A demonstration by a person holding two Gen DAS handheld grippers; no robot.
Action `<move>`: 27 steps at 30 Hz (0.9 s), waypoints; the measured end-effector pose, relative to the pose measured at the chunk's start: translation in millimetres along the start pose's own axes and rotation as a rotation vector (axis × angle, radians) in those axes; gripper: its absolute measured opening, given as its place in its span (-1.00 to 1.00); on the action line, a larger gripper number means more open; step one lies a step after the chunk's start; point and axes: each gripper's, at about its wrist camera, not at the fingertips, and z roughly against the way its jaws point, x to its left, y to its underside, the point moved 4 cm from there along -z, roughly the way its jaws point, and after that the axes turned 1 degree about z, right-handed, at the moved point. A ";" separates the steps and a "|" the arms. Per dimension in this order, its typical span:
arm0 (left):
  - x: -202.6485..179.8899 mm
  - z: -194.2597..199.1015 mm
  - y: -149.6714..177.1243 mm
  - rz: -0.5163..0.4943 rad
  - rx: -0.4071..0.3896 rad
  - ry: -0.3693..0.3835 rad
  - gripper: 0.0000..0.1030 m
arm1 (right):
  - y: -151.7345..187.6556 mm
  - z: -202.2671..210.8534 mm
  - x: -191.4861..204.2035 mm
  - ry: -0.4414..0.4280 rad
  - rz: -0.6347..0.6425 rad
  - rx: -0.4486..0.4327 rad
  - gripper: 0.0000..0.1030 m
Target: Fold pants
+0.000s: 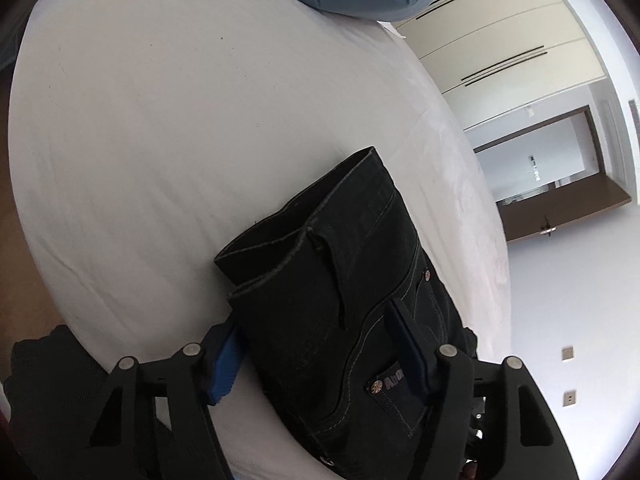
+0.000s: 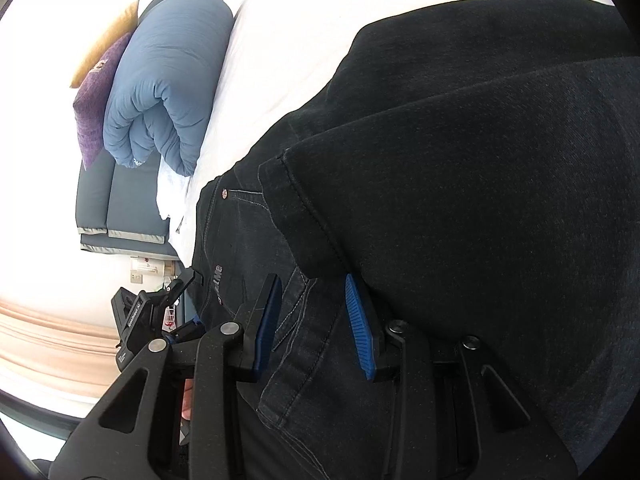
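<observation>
Pants [image 1: 352, 292] lay folded on the bed [image 1: 160, 140], hems at 12 o'clock. Left gripper [image 1: 320, 356] straddled the bundle, fingers apart, no clamp. Right gripper [image 2: 316, 324] fingers looked pinched on the waistband. Final fold seemed in hand; next: let go, flatten.

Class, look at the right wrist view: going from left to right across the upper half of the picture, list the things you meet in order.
Yellow cushion → purple cushion → rolled blue duvet → white bed sheet → black pants.
</observation>
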 end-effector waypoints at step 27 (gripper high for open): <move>37.0 9.5 -5.7 0.230 -0.033 0.282 -0.44 | 4.5 5.4 -0.6 0.007 -0.007 -0.007 -0.38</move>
